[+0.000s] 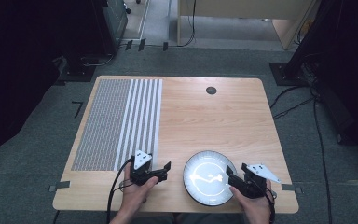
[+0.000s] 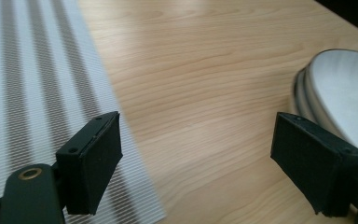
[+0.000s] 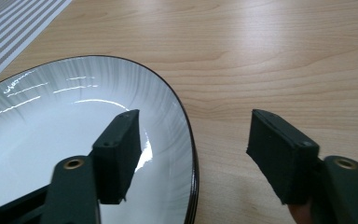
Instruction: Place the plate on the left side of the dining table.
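A grey-white plate [image 1: 200,175] with a dark rim lies near the table's front edge, between my two grippers. It looks like the top of a small stack in the left gripper view [image 2: 340,88]. My right gripper [image 1: 235,171] is at the plate's right edge. In the right gripper view its jaws [image 3: 196,149] straddle the rim: one pad is over the plate [image 3: 51,130], the other over bare wood, and neither presses on it. My left gripper [image 1: 166,171] stands open just left of the plate, jaws [image 2: 198,154] over bare wood with nothing between them.
A grey and white striped placemat [image 1: 116,121] covers the left part of the wooden table [image 1: 214,121]. A dark round grommet [image 1: 211,90] sits near the far edge. Cables trail on the carpet to the right.
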